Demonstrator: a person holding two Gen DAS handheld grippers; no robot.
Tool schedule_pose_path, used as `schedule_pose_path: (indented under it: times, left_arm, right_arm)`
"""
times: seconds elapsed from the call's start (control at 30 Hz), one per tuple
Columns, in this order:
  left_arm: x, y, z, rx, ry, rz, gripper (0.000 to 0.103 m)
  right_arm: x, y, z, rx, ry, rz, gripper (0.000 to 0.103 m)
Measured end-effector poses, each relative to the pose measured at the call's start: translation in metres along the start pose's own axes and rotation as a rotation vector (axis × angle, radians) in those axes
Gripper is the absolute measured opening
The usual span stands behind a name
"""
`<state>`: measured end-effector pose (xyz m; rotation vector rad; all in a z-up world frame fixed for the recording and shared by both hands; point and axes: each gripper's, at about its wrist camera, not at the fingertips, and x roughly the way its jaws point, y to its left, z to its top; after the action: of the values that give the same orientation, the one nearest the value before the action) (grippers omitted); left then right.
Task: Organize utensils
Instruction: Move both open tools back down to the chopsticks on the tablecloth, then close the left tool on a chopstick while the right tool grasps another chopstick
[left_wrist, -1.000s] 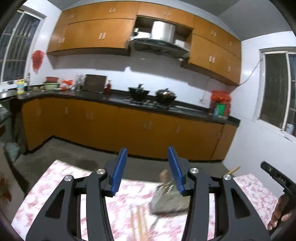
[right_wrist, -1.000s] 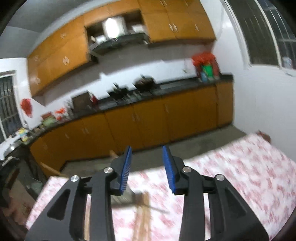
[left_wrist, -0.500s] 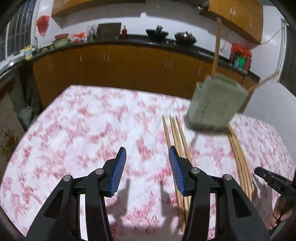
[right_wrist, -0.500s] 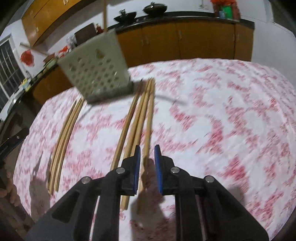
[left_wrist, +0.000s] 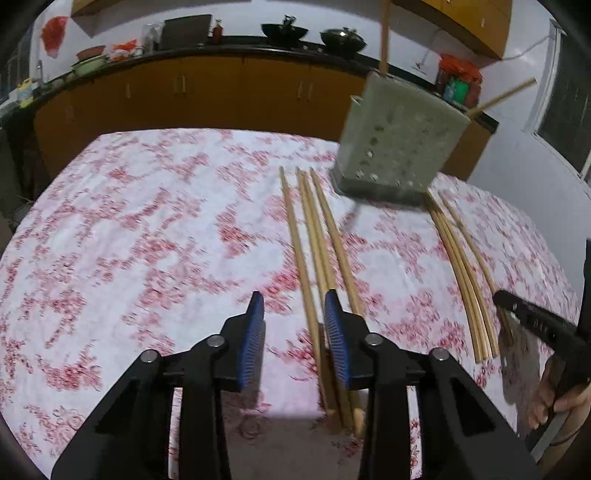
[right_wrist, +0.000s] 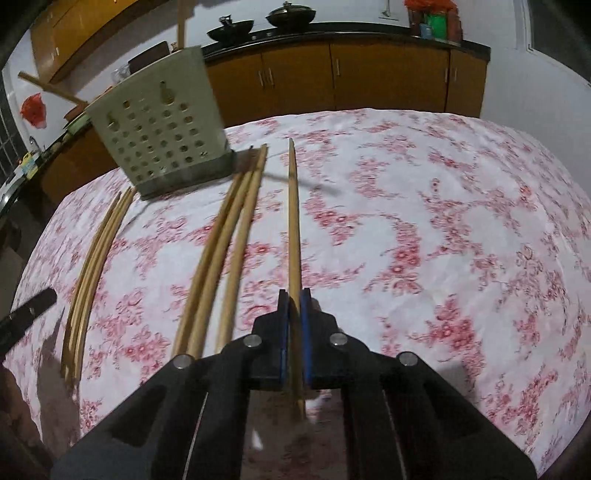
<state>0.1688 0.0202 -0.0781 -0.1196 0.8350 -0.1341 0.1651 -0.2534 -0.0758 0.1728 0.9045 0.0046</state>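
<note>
Kitchen w/ orange cabinets (right_wrist: 369, 77) is seen behind; floral cloth (left_wrist: 147, 229) covers the table. Holder (right_wrist: 162, 129), pale and perforated, is stood upper left of the right view, w/ two sticks poking out of it. Right gripper (right_wrist: 294, 306) is clamped on one chopstick (right_wrist: 293, 221), which runs straight up frame centre. Three more (right_wrist: 225, 251) are laid just left of it; another bunch (right_wrist: 96, 258) at far left. Left gripper (left_wrist: 293, 332) is held apart, nothing between the pads, low centre of the left view, near the middle chopsticks.
</note>
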Motion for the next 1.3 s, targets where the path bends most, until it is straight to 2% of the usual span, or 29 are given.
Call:
schedule_pose_path:
  times: [0.07,0.23,0.5,0.63,0.73,1.0,1.3]
  left_arm:
    - [0.005,-0.005,-0.003,0.017,0.019,-0.009,0.028]
    - [0.013,-0.01,-0.006,0.036,0.054,0.009,0.022]
    - [0.017,-0.014,-0.008,0.066,0.066,0.051,0.021]
    - [0.02,-0.014,-0.006,0.063,0.06,0.071,0.008]
    - [0.022,-0.005,-0.003,0.046,0.057,0.073,0.008]
    - [0.025,0.032,0.011,-0.01,0.039,0.148,0.008]
    - [0.024,0.039,0.012,-0.031,0.036,0.138,0.008]
  right_arm:
    - [-0.001,-0.002,0.0,-0.001,-0.002,-0.002,0.008]
    - [-0.002,-0.003,-0.001,-0.005,-0.006,-0.005,0.008]
    - [-0.003,0.002,-0.002,-0.03,-0.004,-0.011,0.01]
    - [-0.003,0.006,-0.003,-0.049,-0.005,-0.008,0.01]
    - [-0.002,0.005,-0.002,-0.051,-0.01,-0.01,0.009]
    - [0.005,-0.011,0.01,-0.015,-0.03,-0.059,0.008]
    - [0.008,-0.014,0.013,-0.007,-0.032,-0.05,0.012]
